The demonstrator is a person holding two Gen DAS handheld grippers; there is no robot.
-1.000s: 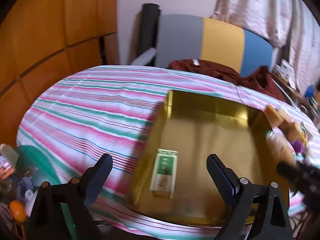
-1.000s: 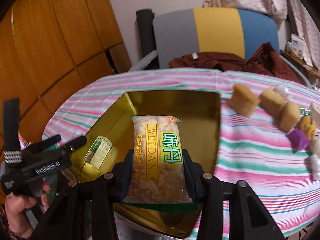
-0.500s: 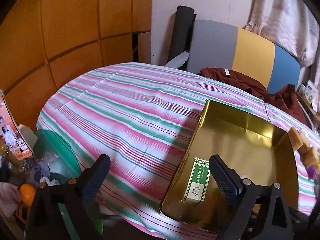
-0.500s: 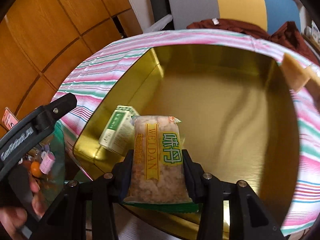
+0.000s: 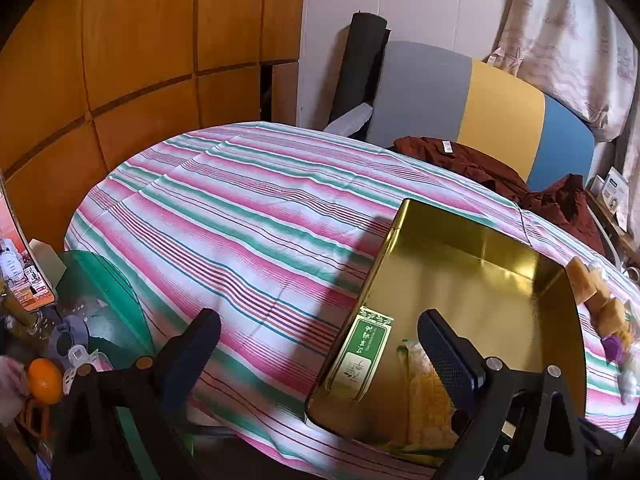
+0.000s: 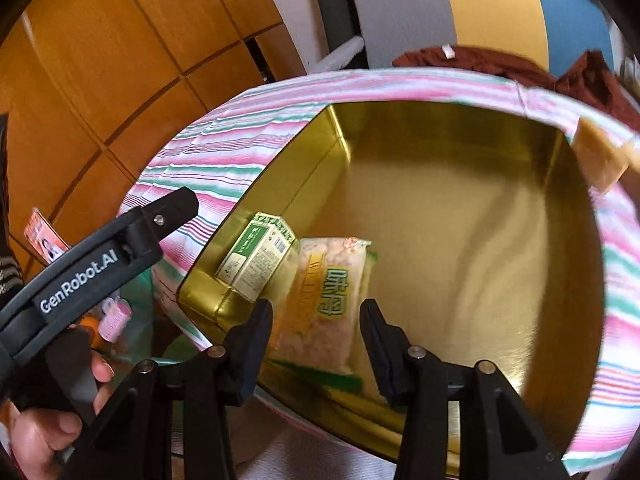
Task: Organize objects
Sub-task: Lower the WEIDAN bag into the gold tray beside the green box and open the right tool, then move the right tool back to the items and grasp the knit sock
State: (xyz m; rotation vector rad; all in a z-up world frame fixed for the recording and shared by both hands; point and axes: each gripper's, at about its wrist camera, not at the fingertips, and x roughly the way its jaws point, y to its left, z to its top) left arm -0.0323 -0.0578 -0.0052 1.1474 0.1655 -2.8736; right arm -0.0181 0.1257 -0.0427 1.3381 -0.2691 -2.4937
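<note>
On the striped table [image 6: 224,148], the snack packet [image 6: 324,304], clamped a second ago, is now released into the gold tin [image 6: 500,264] beside the green box [image 6: 256,256]; right tongs [image 6: 316,320] and left tongs [image 5: 320,344] are spread.

A gold metal tin [image 6: 460,216], polished and mirror-glossy inside, is set on a matt woven striped cloth [image 5: 248,216]. A glossy clear plastic snack packet [image 6: 324,300] and a satin-printed green paper box [image 6: 256,256] are seen within. Smooth varnished wood panelling [image 5: 140,60] is shown behind.
</note>
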